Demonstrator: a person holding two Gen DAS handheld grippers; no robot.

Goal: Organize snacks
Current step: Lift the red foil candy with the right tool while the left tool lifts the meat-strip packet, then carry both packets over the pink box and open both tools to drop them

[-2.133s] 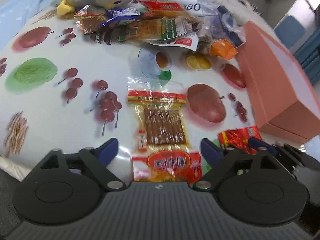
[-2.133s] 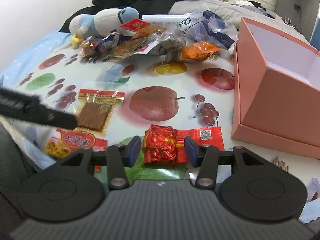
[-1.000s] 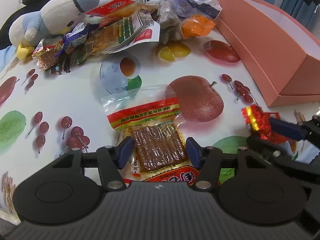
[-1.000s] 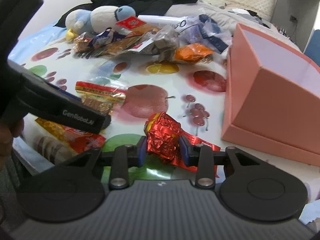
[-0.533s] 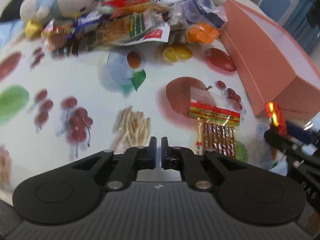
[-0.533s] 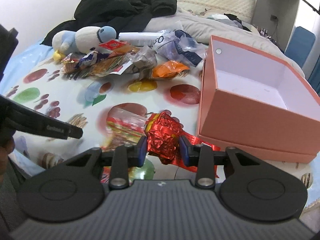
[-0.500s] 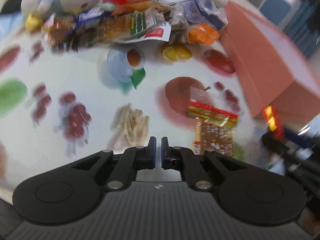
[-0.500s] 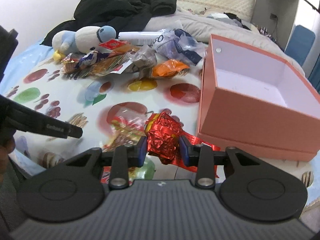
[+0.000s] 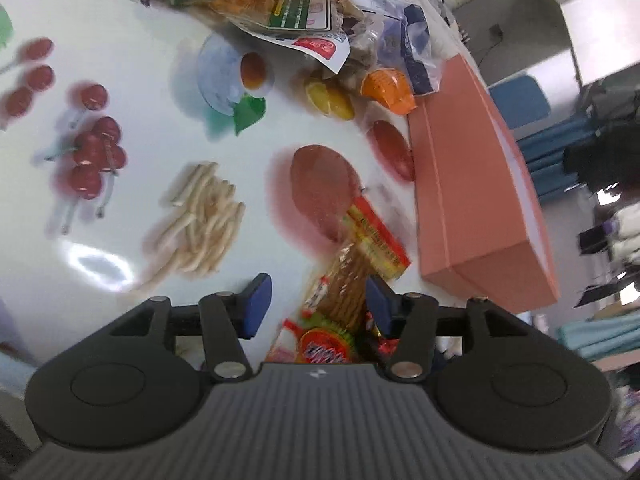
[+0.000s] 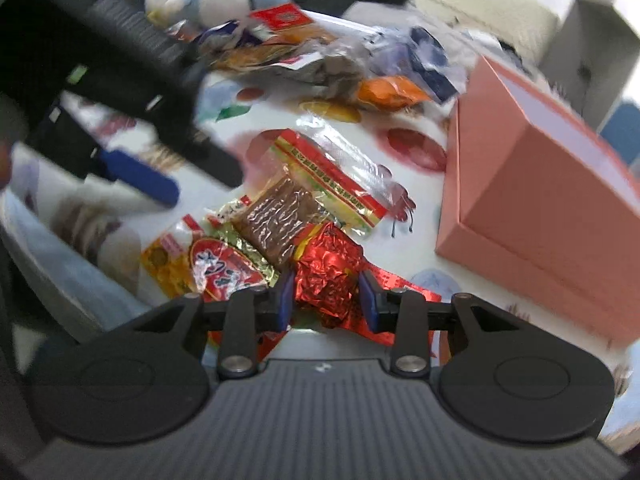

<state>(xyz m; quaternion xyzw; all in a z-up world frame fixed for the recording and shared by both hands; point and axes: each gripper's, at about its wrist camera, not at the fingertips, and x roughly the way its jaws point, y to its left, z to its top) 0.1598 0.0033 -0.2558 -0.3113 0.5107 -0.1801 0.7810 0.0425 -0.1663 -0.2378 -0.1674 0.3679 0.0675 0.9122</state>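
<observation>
Table: my two claws work over a fruit-print tablecloth (image 9: 152,80), and most of the sorting looks undone to me.
Box: the pink box (image 10: 532,184) sits ahead and to the right of my right claw; from these angles I cannot see inside it, so I cannot say whether anything is in it.
Pile: a heap of snack bags (image 9: 288,4) lies far ahead of my left claw, untouched as far as I can judge, with a plush toy (image 10: 216,0) at its far edge.
Long packet: the clear packet of brown strips (image 10: 304,196) lies flat on the cloth, just ahead and left of my right claw, and partly between the fingers of my left.
Left claw: my left gripper (image 9: 316,304) is spreading its jaws; the pads are off the packet.
Right claw: my right gripper (image 10: 326,296) pinches the red foil snack (image 10: 326,276), not yet boxed.
</observation>
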